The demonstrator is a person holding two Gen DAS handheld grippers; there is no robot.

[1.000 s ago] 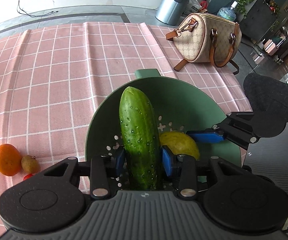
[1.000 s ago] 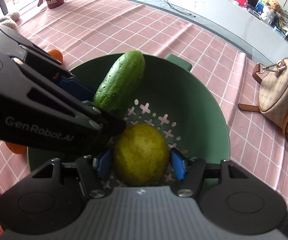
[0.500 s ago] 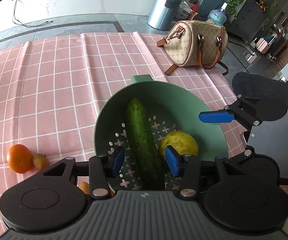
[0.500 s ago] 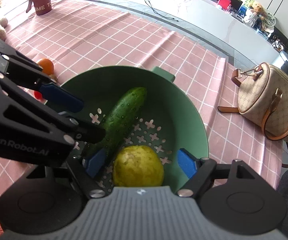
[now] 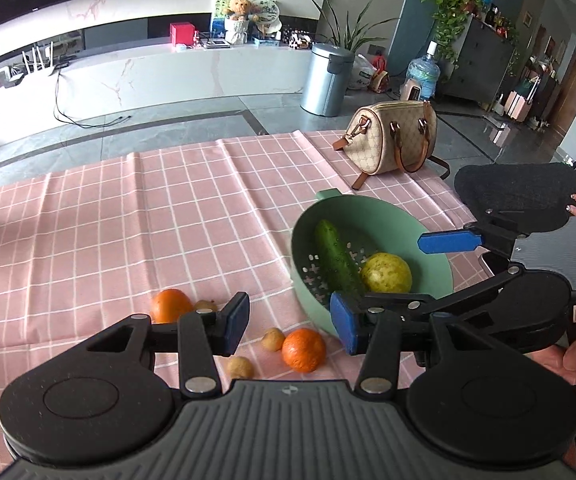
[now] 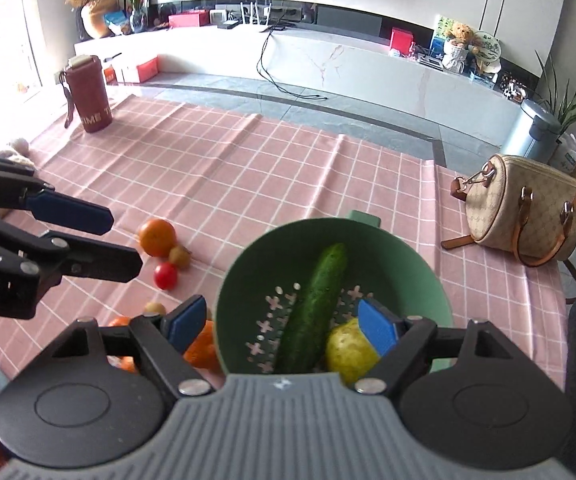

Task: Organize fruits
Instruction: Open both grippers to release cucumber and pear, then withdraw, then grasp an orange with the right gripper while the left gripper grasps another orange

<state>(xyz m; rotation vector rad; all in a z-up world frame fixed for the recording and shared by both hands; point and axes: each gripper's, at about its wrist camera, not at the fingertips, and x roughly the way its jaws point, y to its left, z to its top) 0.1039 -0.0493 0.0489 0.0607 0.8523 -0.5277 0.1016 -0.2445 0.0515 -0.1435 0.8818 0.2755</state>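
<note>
A green colander (image 5: 416, 216) (image 6: 404, 264) stands on the pink checked cloth. Inside lie a cucumber (image 5: 338, 258) (image 6: 316, 308) and a yellow-green pear (image 5: 387, 274) (image 6: 348, 350). My left gripper (image 5: 290, 322) is open and empty, raised above loose fruit left of the colander: two oranges (image 5: 303, 350) (image 5: 171, 305) and small brown fruits (image 5: 273, 339). My right gripper (image 6: 283, 322) is open and empty, raised over the colander's near rim. The right wrist view also shows an orange (image 6: 157, 237) and a red tomato (image 6: 165, 275).
A beige handbag (image 5: 392, 136) (image 6: 524, 208) sits at the far right of the table. A dark red tumbler (image 6: 87, 94) stands at the far left corner. A dark chair back (image 5: 516, 196) is right of the colander. The cloth's far edge drops to the floor.
Both grippers let go of the cucumber and the pear, opened wide, and pulled up and back from the colander. The left gripper swung left over the loose fruit.
</note>
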